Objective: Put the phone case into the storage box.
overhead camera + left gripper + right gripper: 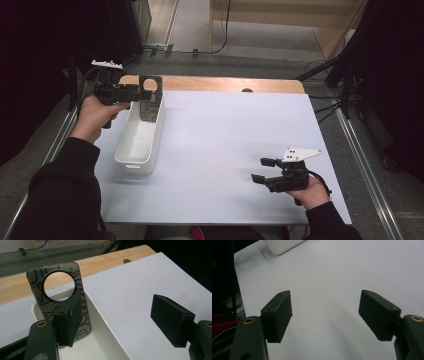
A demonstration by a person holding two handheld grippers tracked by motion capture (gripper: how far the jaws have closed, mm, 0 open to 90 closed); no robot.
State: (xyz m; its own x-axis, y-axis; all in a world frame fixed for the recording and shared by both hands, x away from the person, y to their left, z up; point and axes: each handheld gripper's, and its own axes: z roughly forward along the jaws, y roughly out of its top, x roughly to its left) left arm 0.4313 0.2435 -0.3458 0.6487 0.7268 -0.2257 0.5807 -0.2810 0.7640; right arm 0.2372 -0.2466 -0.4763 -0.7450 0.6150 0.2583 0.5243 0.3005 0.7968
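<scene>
A dark phone case (pixel 81 286) with a large round hole and line drawings stands upright at the far end of a white bin (pixel 100 322), leaning on its end wall. My left gripper (pixel 120 315) hovers over that end, open. One pad (pixel 72 318) is in front of the case's lower part and the other stands far off over the white mat, so nothing is pinched. In the high view the left gripper (pixel 142 94) sits beside the case (pixel 148 111) above the bin (pixel 135 145). My right gripper (pixel 261 169) rests low over the mat at the front right, open (pixel 325 315) with nothing between its pads.
A white mat (pixel 225 140) covers the wooden table (pixel 225 84), whose far strip stays bare. Dark stands and cables flank the table on both sides. A corner of the bin (pixel 282 246) shows at the top of the right gripper view.
</scene>
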